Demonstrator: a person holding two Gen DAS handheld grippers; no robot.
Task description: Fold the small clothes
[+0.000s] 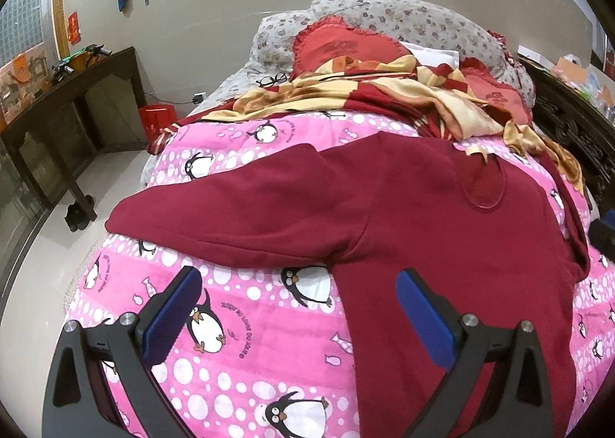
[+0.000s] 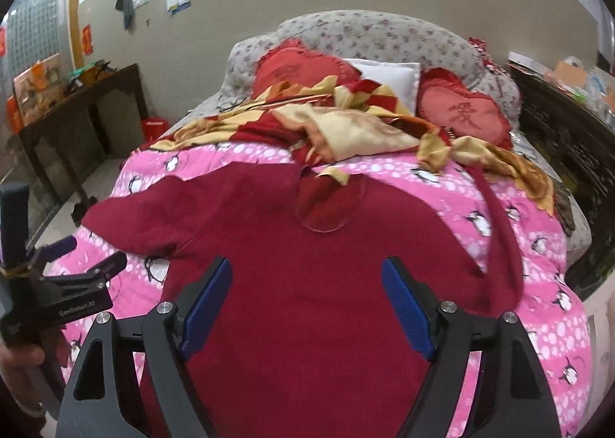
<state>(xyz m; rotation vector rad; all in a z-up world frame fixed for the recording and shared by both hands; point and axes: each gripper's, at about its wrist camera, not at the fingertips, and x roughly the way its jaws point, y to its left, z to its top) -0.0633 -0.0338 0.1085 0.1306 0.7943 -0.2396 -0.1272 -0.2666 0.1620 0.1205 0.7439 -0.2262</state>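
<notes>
While both claws hang spread, the red sweatshirt (image 2: 307, 303) lies flat beneath the right claw (image 2: 307, 276).

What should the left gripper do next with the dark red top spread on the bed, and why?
Probably lower the left gripper onto the outstretched sleeve and pinch it near the cuff to fold it inward. The dark red top lies spread flat on the penguin blanket, and both grippers hover open and empty.
</notes>
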